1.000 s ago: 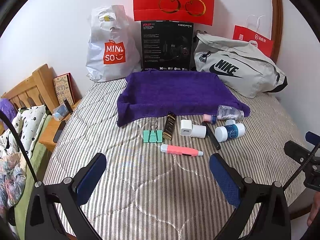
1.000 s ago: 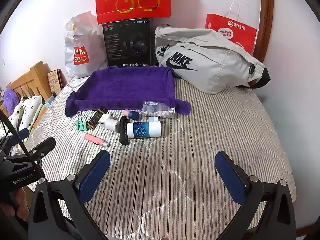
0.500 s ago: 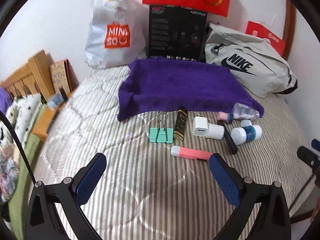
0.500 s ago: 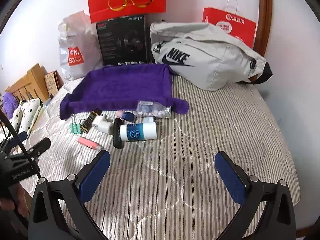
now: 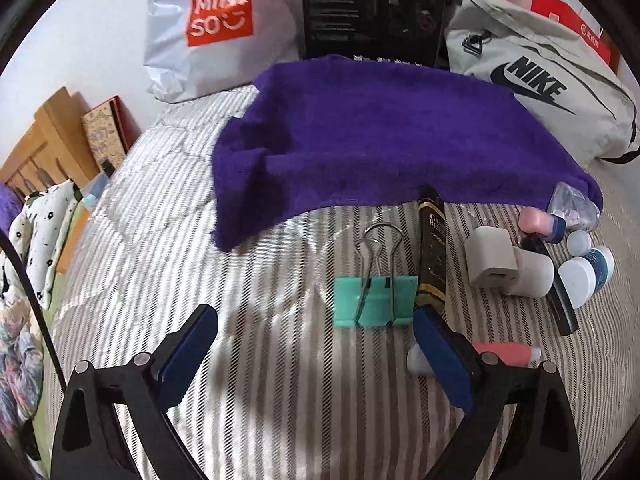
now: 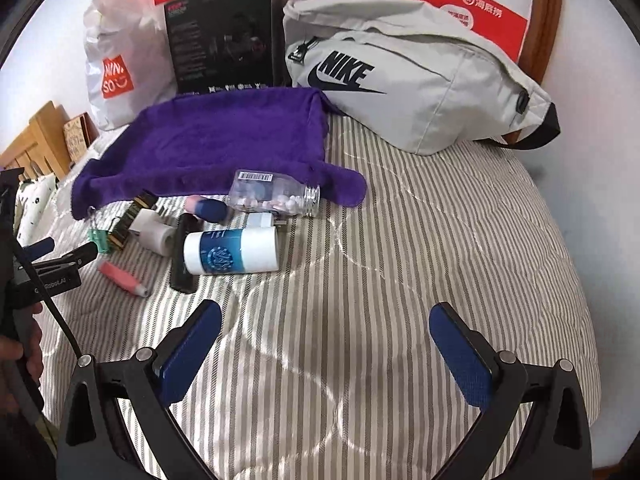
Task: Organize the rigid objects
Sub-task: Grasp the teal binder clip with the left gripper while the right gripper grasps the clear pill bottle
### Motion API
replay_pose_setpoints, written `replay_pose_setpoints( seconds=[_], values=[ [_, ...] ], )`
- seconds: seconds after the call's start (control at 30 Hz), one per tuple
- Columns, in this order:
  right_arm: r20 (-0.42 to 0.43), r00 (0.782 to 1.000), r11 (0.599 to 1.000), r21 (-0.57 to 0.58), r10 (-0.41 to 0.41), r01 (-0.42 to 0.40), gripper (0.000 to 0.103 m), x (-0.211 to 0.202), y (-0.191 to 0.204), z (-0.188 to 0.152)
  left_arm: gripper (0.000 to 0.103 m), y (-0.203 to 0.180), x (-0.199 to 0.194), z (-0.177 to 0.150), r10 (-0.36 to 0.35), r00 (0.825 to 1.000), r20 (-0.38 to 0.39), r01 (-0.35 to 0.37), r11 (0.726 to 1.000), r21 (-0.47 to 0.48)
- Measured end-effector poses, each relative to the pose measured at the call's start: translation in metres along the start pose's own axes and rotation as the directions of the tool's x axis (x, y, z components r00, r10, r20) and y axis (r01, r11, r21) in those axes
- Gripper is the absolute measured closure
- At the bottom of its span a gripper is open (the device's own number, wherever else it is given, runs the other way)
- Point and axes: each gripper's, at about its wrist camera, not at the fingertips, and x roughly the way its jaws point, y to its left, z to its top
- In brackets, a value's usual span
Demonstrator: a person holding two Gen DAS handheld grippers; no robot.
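The left gripper (image 5: 316,328) is held low over the striped bedspread (image 5: 260,420), its jaws wide apart with nothing between them. Just beyond the gap, right of centre in the left wrist view, a mint-green binder clip (image 5: 374,300) is seen lying flat, its wire handles pointing toward the purple towel (image 5: 380,140). Touching the clip's right edge is a slim black-and-gold box (image 5: 432,256), whose far end reaches the towel's hem. The gripper's right finger (image 5: 442,354) partly covers a pink, white-capped tube (image 5: 508,354) lying crosswise at lower right.

Further right a white charger plug (image 5: 492,258) is set against a white cylinder (image 5: 530,272), and a black stick-shaped object (image 5: 562,308) lies between these and a blue-and-white bottle (image 5: 586,272). Near the towel's right corner a pink-and-blue small container (image 5: 542,224) and a clear pill bottle (image 5: 572,208) are found.

The right gripper (image 6: 324,344) is shown in the lower half of its own view, jaws spread and empty, above bare bedspread — well apart from the cluster, which sits at middle left of that frame. There the blue-and-white bottle (image 6: 230,250) lies on its side, with the pill bottle (image 6: 272,196) beyond it at the towel's (image 6: 224,140) edge. The left gripper (image 6: 72,254) appears at the left border, near the binder clip (image 6: 100,238).

Along the wall at the top of the frame stand a white Miniso bag (image 5: 216,24), a black Hecate box (image 6: 224,36), a grey Nike bag (image 6: 408,76) and a red paper bag (image 6: 480,12).
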Motion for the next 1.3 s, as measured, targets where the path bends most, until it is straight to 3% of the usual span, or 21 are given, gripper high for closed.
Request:
replay_pose_setpoints(
  seconds=[0.13,0.57,0.7,0.83,0.9,1.03,1.3],
  values=[
    [-0.02,1.0,1.0,-0.011,0.0,-0.001,0.001,0.015,0.003,0.006,0.003,-0.007,0.005,0.002,-0.051,0.999,-0.012,0.052,0.999,0.005],
    [-0.059,0.998,0.999,-0.023,-0.035,0.034,0.001,0.046,0.003,0.018,0.008,0.008,0.011,0.001,-0.073,0.997,0.003,0.073,0.997,-0.038],
    [-0.069,0.997,0.999,-0.024,-0.03,0.029,0.001,0.052,0.005,0.021,0.018,0.003,0.012,0.004,-0.048,0.999,0.011,0.049,0.998,-0.038],
    [-0.063,0.997,0.998,-0.046,-0.044,0.041,0.001,0.054,0.009,0.022,0.05,0.007,0.005,0.002,-0.047,0.999,0.027,0.049,0.998,-0.048],
    [-0.059,0.997,0.998,-0.046,-0.047,0.044,0.001,0.054,0.008,0.023,0.052,0.009,0.004,0.001,-0.051,0.998,0.028,0.052,0.997,-0.052],
    [-0.047,0.998,0.999,-0.013,-0.032,0.031,0.001,0.055,-0.002,0.026,0.064,0.008,0.003,0.0,-0.059,0.997,0.045,0.061,0.997,-0.045],
    [-0.029,0.993,0.987,0.113,0.114,-0.11,0.001,0.069,-0.004,0.052,0.064,0.008,0.002,-0.001,-0.059,0.997,0.052,0.061,0.998,-0.03]
  ],
)
